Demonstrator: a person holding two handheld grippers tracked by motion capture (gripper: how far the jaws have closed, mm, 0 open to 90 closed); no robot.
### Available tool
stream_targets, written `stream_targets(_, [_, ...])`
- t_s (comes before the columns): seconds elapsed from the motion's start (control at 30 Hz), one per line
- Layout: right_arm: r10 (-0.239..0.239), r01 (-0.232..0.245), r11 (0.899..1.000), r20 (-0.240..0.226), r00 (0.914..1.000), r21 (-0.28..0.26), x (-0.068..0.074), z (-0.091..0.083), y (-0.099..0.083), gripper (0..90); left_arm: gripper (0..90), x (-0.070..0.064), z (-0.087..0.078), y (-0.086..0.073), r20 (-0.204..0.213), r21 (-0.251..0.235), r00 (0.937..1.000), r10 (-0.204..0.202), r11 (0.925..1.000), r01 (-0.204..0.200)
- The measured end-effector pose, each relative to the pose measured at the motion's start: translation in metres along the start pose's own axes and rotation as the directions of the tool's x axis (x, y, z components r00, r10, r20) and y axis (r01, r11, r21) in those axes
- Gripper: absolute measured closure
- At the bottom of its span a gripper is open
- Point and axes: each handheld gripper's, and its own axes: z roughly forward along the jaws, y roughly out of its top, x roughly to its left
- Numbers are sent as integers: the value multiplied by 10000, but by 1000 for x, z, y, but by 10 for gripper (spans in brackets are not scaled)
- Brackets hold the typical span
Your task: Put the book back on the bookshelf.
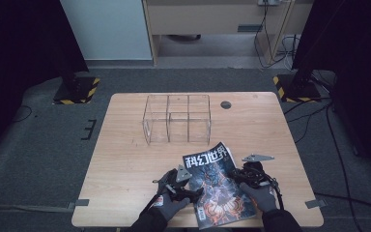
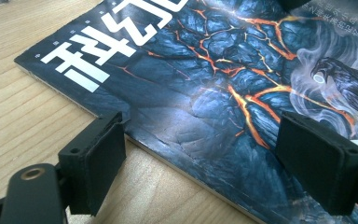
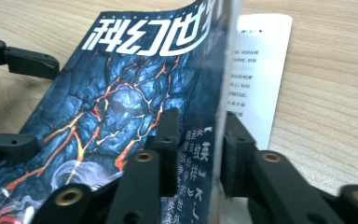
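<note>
On the near half of the wooden table [image 1: 125, 159] lies a magazine [image 1: 217, 186], its dark cover cracked with orange, turned a little off square, with a clear plastic organizer [image 1: 176, 118] standing well beyond it toward the far edge. A small dark disc [image 1: 226, 104] sits to the right of that organizer.

Both gloved hands work at the magazine. At its spine side, the left gripper [image 1: 182, 186] hovers with its 2 jaws spread wide: in the left gripper view, 1 jaw sits over the bare wood just beside the edge and the other over the cover, neither pinching anything. At the opposite side, the right gripper [image 3: 199, 149] has its jaws pressed onto the front cover's free edge, and in the right gripper view that cover is lifted enough to show a white printed page [image 3: 261, 70] underneath.

The step in hand looks like opening the magazine. To do it well, the right gripper should keep its pinch on the cover alone and swing it over in an arc toward the spine, not pull straight up, which could tear or crease the thin paper. The left gripper would best press down on the spine edge, so the whole magazine does not slide or lift with the cover.
</note>
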Motion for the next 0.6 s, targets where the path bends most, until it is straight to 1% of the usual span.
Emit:
stream_targets(0.03, [71, -72, 10000, -119, 9999, -58, 0, -2, 1, 793, 147, 0, 0, 0, -6, -4, 10000, -23, 10000, 23])
stream_targets(0.13, [87, -91, 9999, -255, 9996, -128, 1, -5, 1, 818, 154, 0, -1, -1, 44, -46, 9999, -109, 9999, 109])
stream_targets(0.17, [37, -45, 9997, -313, 9995, -252, 2, -6, 1, 832, 161, 1, -1, -1, 33, -61, 9999, -134, 9999, 135])
stream_targets(0.23, [111, -120, 9996, -370, 9993, -253, 2, -7, 2, 836, 166, 1, -2, -1, 12, -64, 9999, -172, 9998, 172])
stream_targets(0.3, [-8, -9, 9992, -407, 9992, -406, 3, -9, 2, 842, 170, 1, -2, -1, 32, -79, 9998, -191, 9998, 191])
stream_targets(0.4, [-14, -7, 9989, -448, 9990, -473, 5, -11, 3, 844, 180, 2, -3, -2, 54, -111, 9996, -288, 9995, 288])
stream_targets(0.6, [-101, 66, 9976, -508, 9987, -690, 8, -15, 3, 846, 189, 6, -6, -1, 48, -248, 9983, -573, 9980, 574])
